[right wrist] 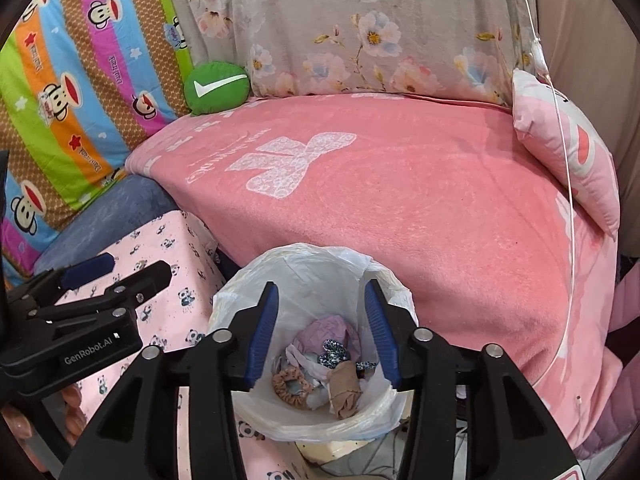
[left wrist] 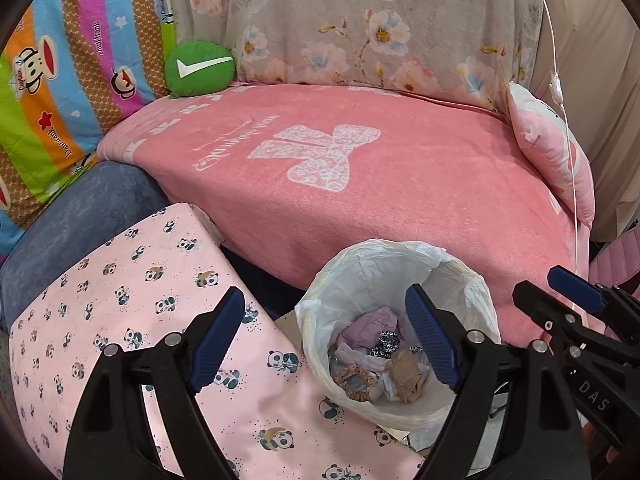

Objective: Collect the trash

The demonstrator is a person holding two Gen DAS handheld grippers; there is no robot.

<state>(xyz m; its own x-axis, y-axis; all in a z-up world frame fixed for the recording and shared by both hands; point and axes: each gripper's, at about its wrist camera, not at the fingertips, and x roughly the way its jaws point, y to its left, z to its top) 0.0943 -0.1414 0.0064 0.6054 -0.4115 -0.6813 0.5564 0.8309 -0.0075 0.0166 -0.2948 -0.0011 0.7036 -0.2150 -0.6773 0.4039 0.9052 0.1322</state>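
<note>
Blue-padded, your left tongs [left wrist: 326, 342] stand wide apart with nothing between the pads, one pad over the panda-print cloth [left wrist: 120, 312], the other over the bin's mouth. Your right tongs [right wrist: 322, 332] are also parted and empty, poised above the trash bin [right wrist: 240, 292]. Inside its white liner lie the collected trash pieces [right wrist: 320, 372]: crumpled paper, a scrunchie, tan fabric. Beyond the bin spreads the pink blanket [right wrist: 400, 200], with a green cushion [right wrist: 216, 86] behind.
</note>
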